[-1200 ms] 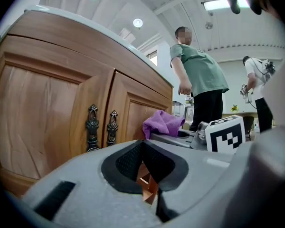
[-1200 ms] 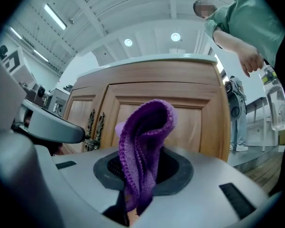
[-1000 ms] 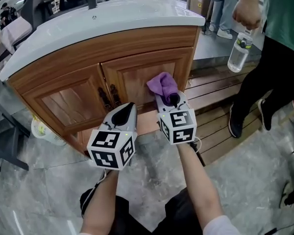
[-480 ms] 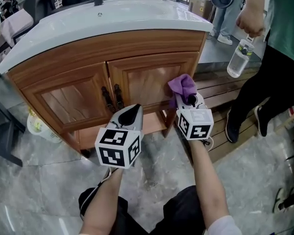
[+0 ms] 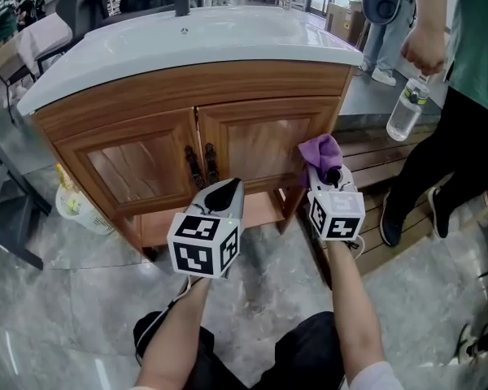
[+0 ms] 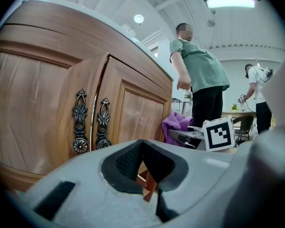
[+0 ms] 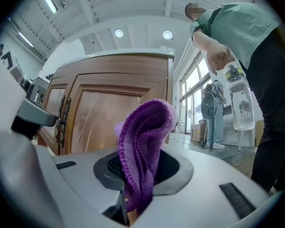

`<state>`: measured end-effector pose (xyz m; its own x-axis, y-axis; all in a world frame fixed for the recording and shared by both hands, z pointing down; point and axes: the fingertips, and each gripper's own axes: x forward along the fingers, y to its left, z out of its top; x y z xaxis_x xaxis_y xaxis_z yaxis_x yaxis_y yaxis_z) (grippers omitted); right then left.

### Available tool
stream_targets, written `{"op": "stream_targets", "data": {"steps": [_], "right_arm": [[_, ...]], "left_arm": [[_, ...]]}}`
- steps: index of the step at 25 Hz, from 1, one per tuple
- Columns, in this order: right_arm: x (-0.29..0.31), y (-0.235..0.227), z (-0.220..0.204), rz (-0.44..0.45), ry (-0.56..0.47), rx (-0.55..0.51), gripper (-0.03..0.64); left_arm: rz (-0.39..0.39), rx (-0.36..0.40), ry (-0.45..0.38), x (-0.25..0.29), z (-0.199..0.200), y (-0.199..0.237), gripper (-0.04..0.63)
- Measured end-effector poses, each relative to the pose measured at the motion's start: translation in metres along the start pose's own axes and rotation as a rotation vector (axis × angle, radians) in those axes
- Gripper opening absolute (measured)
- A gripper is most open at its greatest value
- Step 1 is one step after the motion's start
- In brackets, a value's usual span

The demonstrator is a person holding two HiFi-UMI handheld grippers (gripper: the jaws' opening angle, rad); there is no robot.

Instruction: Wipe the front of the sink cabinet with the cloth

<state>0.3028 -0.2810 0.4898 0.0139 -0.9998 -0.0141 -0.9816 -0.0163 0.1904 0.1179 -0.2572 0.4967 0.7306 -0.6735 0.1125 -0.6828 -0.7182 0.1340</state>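
Now right gripper, clenched on purple cloth, sits at right edge of sink cabinet front; cloth has slid rightward from right door middle. My left gripper closed, empty, below door handles. I judge right door pass finished, left door pending.

**A:** so what have we got underfoot here?

**B:** Grey marbled floor, pretty glossy. The sink cabinet stands right on it. Just beside its left corner we've got a white bag or basket, can't tell which.

**A:** and over on the right?

**B:** We see low wooden slat decking running up against the cabinet's right side. A bystander's dark shoe sits where decking meets floor. Our own dark shoe is on the grey part.
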Motion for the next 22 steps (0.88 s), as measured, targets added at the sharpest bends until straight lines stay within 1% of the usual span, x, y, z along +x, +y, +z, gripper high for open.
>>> {"op": "stream_targets", "data": {"steps": [2, 5, 8, 11, 16, 20, 22], "right_arm": [[-0.005, 0.010, 0.008, 0.029, -0.017, -0.011, 0.078], [-0.015, 0.032, 0.018, 0.085, -0.039, -0.013, 0.078], [-0.023, 0.065, 0.025, 0.153, -0.061, 0.012, 0.078], [-0.025, 0.099, 0.038, 0.225, -0.084, 0.013, 0.078], [-0.027, 0.165, 0.057, 0.371, -0.101, 0.016, 0.078], [-0.028, 0.208, 0.064, 0.450, -0.120, 0.013, 0.078], [-0.027, 0.227, 0.069, 0.486, -0.132, 0.025, 0.078]], "left_arm": [[0.007, 0.006, -0.001, 0.000, 0.001, 0.001, 0.006], [0.014, -0.012, -0.004, -0.003, -0.001, 0.002, 0.006], [0.035, -0.016, 0.003, -0.008, -0.006, 0.009, 0.006], [0.059, -0.018, -0.006, -0.016, -0.002, 0.016, 0.006], [0.108, 0.022, -0.023, -0.039, 0.011, 0.034, 0.006], [0.154, 0.007, -0.029, -0.058, 0.014, 0.054, 0.006], [0.176, 0.011, -0.030, -0.069, 0.017, 0.064, 0.005]]}}
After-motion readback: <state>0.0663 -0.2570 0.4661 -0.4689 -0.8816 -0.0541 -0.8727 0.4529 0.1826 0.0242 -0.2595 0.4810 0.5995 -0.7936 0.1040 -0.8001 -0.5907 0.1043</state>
